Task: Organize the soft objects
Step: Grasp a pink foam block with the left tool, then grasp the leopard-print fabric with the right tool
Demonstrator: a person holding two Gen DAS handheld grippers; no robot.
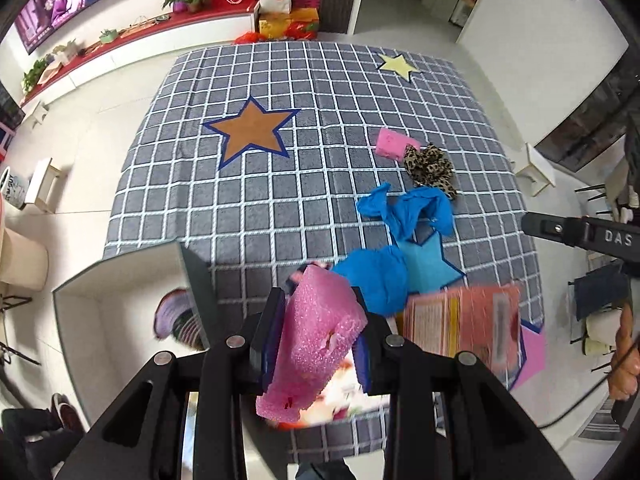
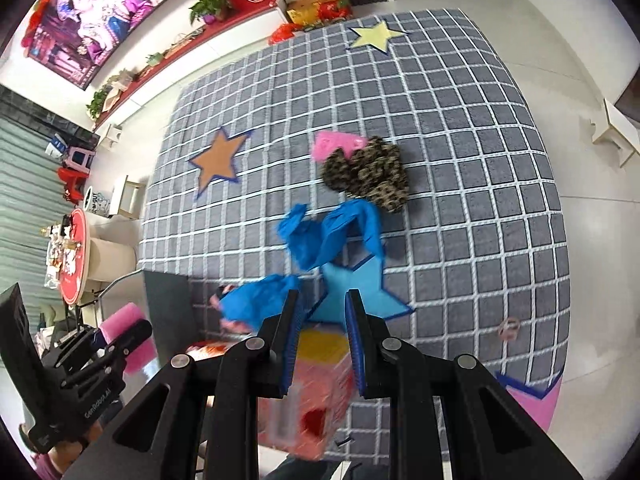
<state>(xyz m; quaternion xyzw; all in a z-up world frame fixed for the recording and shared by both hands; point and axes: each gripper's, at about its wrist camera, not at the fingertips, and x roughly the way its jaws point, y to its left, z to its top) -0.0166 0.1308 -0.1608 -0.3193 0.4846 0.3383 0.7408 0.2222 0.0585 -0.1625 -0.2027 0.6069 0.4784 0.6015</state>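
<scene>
— Left wrist view first: what's on the floor?

— A grey rug (image 1: 280, 184) with a white grid, lying on pale tile. Stars are sewn on it: a brown star (image 1: 252, 132), a yellow star (image 1: 398, 66) at the far edge, a light blue star (image 1: 430, 268) half under blue cloth (image 1: 408, 210). Farther back a pink foam block (image 1: 394, 143) touches a leopard-print piece (image 1: 430, 166). A white bin (image 1: 120, 304) sits at the rug's near left corner.

— And the left gripper (image 1: 320, 340)?

— Its fingers pinch a pink foam piece (image 1: 316, 336), held just right of the bin, above a blurred orange packet (image 1: 460, 324).

— Right wrist view?

— Same rug, seen from the right; a red shelf with plants (image 2: 208, 2) and a big wall screen (image 2: 96, 12) run along the back wall. The right gripper (image 2: 322, 344) has its fingers spread with nothing between them, hovering above the orange packet (image 2: 312, 396). At the left edge the other gripper carries the pink foam (image 2: 124, 336).
</scene>
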